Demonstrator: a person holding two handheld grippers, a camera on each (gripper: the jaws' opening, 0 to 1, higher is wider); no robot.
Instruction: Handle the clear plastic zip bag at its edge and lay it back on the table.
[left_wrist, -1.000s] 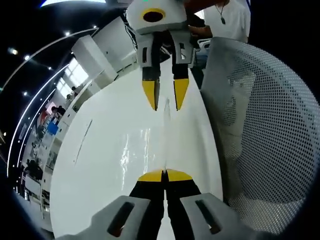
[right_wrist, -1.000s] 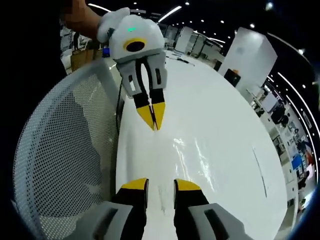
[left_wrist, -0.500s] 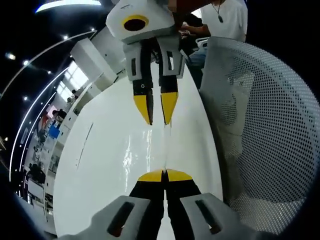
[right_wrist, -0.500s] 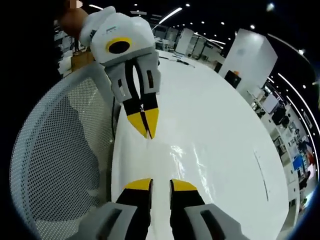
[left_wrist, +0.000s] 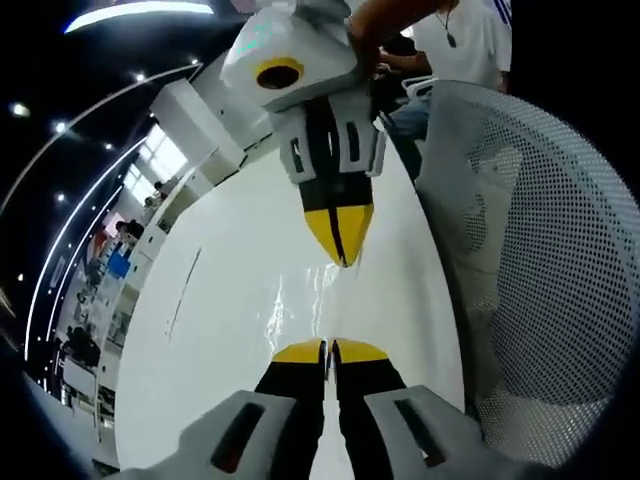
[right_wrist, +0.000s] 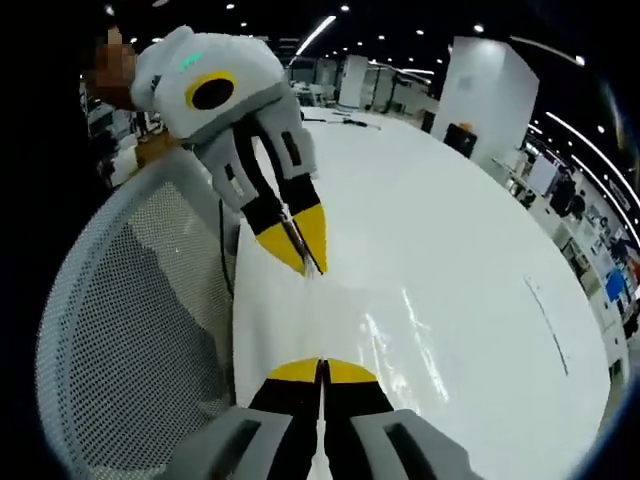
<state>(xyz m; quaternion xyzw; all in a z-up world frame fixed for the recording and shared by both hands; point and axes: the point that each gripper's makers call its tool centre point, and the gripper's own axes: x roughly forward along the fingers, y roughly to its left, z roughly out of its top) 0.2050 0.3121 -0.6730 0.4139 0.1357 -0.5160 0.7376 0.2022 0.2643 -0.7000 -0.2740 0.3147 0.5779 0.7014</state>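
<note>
Nowhere is any readable writing showing. Low in the left gripper view, the left gripper (left_wrist: 328, 349) is clenching the near edge of the clear zip bag (left_wrist: 322, 300), which is stretching up-frame over the white table (left_wrist: 220, 330) to the right gripper (left_wrist: 343, 255), also clamped on it. A mesh chair back (left_wrist: 540, 260) is crowding the right side.

In the right gripper view, the right gripper (right_wrist: 322, 367) is pinching the bag's edge at bottom centre.

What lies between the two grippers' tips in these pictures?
The clear plastic zip bag spans that gap, its edge running from the left gripper to the right gripper above the white table. The left gripper view shows it best; the right gripper view shows its glare.
</note>
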